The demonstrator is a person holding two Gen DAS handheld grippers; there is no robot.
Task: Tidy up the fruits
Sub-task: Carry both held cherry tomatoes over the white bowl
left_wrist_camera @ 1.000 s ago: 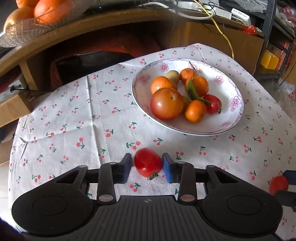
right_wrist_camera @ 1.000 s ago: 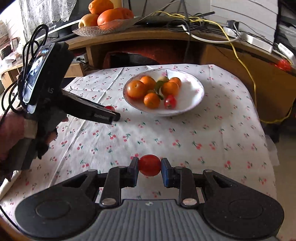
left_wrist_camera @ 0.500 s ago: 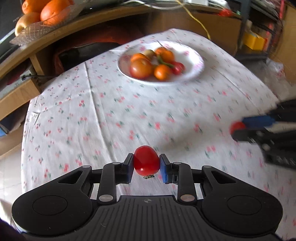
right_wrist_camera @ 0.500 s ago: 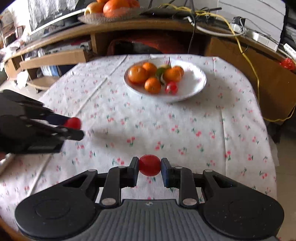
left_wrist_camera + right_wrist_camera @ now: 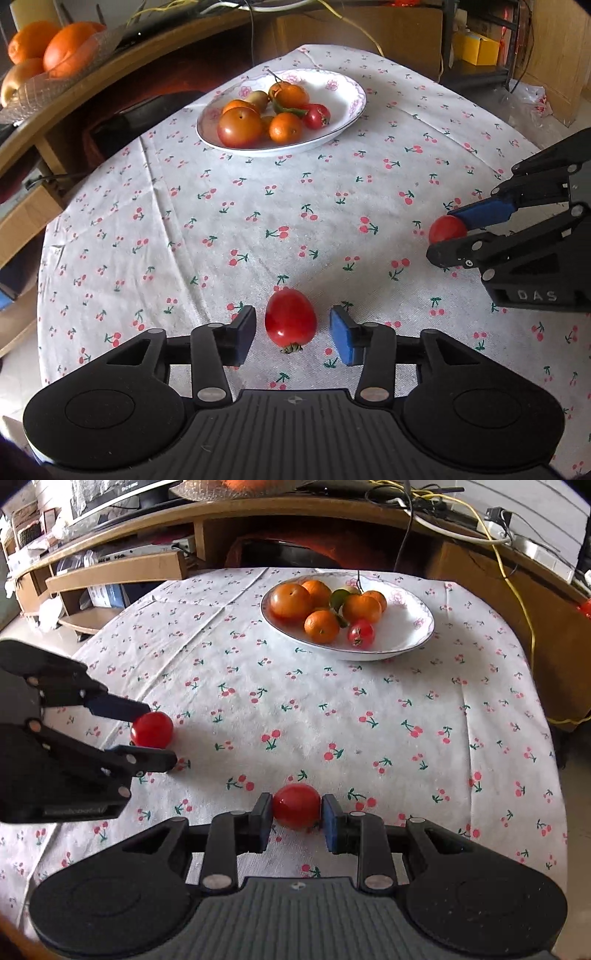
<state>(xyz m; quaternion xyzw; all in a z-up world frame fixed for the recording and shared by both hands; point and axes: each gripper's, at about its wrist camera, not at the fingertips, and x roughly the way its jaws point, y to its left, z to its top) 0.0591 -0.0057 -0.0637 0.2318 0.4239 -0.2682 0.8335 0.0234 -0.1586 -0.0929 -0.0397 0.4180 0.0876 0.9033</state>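
A red tomato [image 5: 291,317] lies on the cherry-print tablecloth [image 5: 207,229] between the fingers of my left gripper [image 5: 291,334], which is open with a gap on each side. From the right wrist view this left gripper [image 5: 157,734] sits at the left around that same tomato [image 5: 152,730]. My right gripper [image 5: 297,823] is shut on a second red tomato [image 5: 296,805], low over the cloth. It shows in the left wrist view as the right gripper [image 5: 441,236] holding its tomato [image 5: 447,229]. A white floral plate [image 5: 354,110] at the far side holds several oranges and a small red tomato [image 5: 316,115].
A curved wooden shelf [image 5: 110,70] runs behind the table, with a glass dish of oranges [image 5: 55,48] on it. Cables [image 5: 517,590] hang at the back right. Between the plate [image 5: 424,627] and the grippers lies a wide stretch of cloth [image 5: 332,709]. The table edge drops off left and right.
My left gripper has opened and let its tomato rest on the cloth. Both grippers have drawn back from the plate. The right gripper keeps its hold.
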